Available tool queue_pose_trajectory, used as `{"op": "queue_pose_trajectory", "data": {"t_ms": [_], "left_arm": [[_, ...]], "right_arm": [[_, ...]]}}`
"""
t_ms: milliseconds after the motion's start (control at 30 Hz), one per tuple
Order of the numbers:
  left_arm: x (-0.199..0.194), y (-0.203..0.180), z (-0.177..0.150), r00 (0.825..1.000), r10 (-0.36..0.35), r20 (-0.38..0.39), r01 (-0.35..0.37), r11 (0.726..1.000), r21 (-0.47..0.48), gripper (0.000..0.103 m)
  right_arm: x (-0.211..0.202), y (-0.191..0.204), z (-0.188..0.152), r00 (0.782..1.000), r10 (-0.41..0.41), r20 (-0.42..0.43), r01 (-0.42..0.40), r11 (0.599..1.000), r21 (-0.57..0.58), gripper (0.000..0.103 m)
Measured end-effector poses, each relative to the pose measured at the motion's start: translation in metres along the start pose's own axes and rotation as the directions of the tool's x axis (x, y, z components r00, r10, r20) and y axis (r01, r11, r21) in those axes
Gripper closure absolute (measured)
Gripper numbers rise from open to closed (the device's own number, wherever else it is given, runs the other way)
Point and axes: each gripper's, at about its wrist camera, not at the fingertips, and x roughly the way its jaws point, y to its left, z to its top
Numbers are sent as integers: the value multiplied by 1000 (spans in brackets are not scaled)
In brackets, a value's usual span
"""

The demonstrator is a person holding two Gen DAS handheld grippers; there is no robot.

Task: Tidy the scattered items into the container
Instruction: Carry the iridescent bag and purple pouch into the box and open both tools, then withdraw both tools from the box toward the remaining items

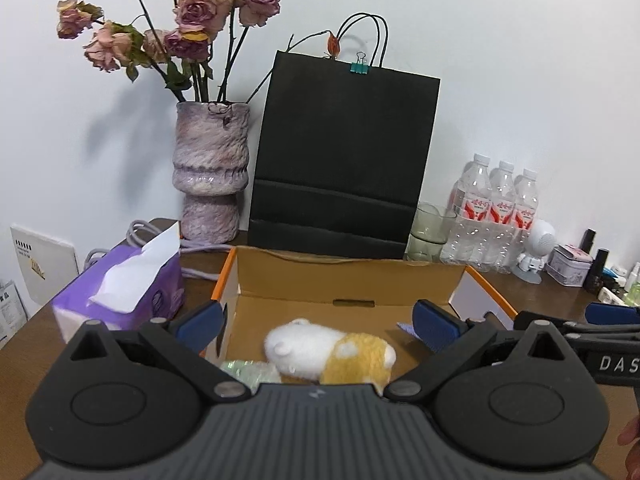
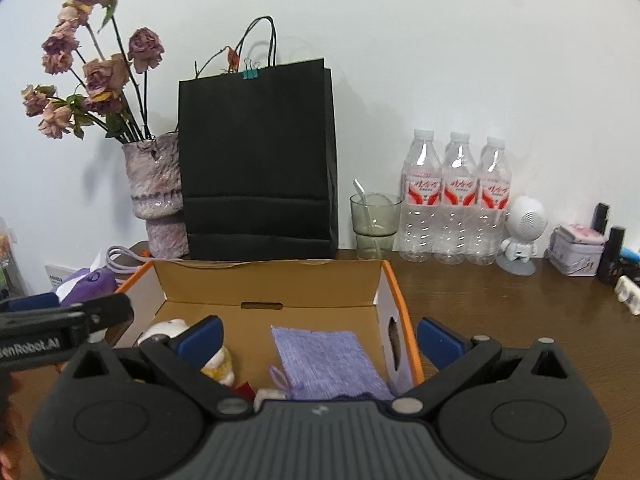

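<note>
Three red-labelled bottles (image 2: 456, 200) (script unreadable)

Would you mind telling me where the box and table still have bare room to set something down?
In the cardboard box, bare floor lies along the back wall, beyond the plush toy and purple cloth. The table right of the box is free. Behind it, glass, bottles and small items crowd the wall.

A white-and-yellow plush toy (image 1: 330, 350) lies in the cardboard box (image 1: 348, 276), beside perhaps crumpled plastic (image 1: 252, 372).
</note>
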Motion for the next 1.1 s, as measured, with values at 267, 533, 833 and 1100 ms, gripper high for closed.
{"op": "queue_pose_trajectory", "data": {"t_ms": [267,533,833,1100], "left_arm": [[-44,12,-7,1000,-4,9,4,1000,1,0],[-74,25,-16,1000,0,12,0,1000,-5,0],[-89,37,-30,1000,6,-3,-6,1000,18,0],[-93,48,-47,999,14,-39,-13,999,29,0]], "right_arm": [[-48,-2,-10,1000,-2,21,2,1000,12,0],[-86,3,-23,999,-9,34,9,1000,-5,0],[-100,7,-49,1000,-25,-1,25,999,-32,0],[-93,0,-80,996,-49,-77,46,998,-40,0]]}}
